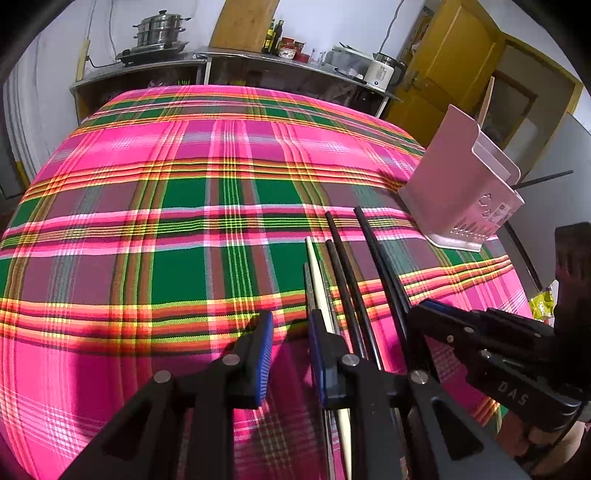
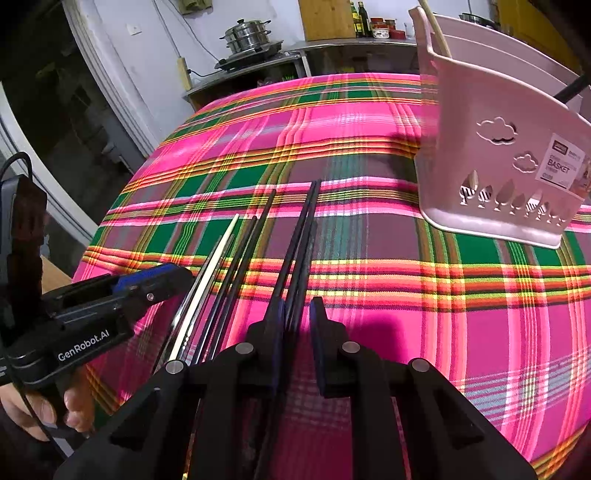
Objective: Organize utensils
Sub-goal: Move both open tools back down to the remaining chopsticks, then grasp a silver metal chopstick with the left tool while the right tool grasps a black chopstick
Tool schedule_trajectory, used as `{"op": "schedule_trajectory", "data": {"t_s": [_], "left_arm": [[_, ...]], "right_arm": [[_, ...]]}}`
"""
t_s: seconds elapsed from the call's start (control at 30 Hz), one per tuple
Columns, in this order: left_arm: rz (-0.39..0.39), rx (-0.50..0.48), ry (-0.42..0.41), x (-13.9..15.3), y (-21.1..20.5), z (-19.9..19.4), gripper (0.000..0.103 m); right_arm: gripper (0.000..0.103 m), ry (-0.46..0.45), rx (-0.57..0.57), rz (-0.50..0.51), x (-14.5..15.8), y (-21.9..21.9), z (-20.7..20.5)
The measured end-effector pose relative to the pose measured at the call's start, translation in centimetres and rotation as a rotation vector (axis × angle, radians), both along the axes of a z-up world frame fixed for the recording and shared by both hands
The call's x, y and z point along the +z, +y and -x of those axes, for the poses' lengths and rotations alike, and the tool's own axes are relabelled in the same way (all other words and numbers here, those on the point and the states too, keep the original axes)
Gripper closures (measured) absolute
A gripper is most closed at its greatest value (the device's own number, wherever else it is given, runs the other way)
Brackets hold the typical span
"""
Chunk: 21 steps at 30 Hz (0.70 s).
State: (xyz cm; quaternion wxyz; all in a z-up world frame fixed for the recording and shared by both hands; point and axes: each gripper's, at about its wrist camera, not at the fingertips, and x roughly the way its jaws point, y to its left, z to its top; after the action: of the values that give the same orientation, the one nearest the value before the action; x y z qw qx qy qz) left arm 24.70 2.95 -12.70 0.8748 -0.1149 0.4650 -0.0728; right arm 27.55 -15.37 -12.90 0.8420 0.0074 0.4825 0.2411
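Left tool (image 1: 290, 332) open, nothing gripped, just left of cream chopstick (image 1: 317, 275) lying on pink-green plaid-covered worktop (image 1: 147, 206). Right tool (image 2: 297, 314) narrowly open, straddling black chopstick pair (image 2: 301, 236), contact unclear. Pink plastic utensil basket (image 2: 491, 147) upright far right, already holding sticks.

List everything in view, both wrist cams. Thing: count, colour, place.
tablecloth: one, pink, green and orange plaid, covers the table
utensil basket: one, pale pink, far right on the cloth, sticks already poking out
black chopsticks: several, exact count unclear, lying on the cloth near the front edge
pale chopstick: one, cream, left of the black ones
steamer pot: one, steel, back counter
kettle: one, white, counter right
bottles: dark, counter, count unclear
left tool: open, above the cloth
right tool: open, black chopsticks between its fingers
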Motion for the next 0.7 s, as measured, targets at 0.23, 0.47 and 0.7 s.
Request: {"op": "schedule_trajectory", "data": {"t_s": [0.23, 0.47, 0.7], "left_arm": [[-0.008, -0.009, -0.008, 0.0, -0.3, 0.0, 0.082], [-0.07, -0.018, -0.024, 0.0, -1.3, 0.0, 0.077], [-0.084, -0.02, -0.032, -0.1, -1.0, 0.3, 0.077]], "right_arm": [[0.088, 0.012, -0.028, -0.016, 0.0, -1.5, -0.1], [0.088, -0.004, -0.018, 0.026, 0.1, -0.5, -0.1], [0.091, 0.005, -0.032, 0.01, 0.0, -1.0, -0.3]]}}
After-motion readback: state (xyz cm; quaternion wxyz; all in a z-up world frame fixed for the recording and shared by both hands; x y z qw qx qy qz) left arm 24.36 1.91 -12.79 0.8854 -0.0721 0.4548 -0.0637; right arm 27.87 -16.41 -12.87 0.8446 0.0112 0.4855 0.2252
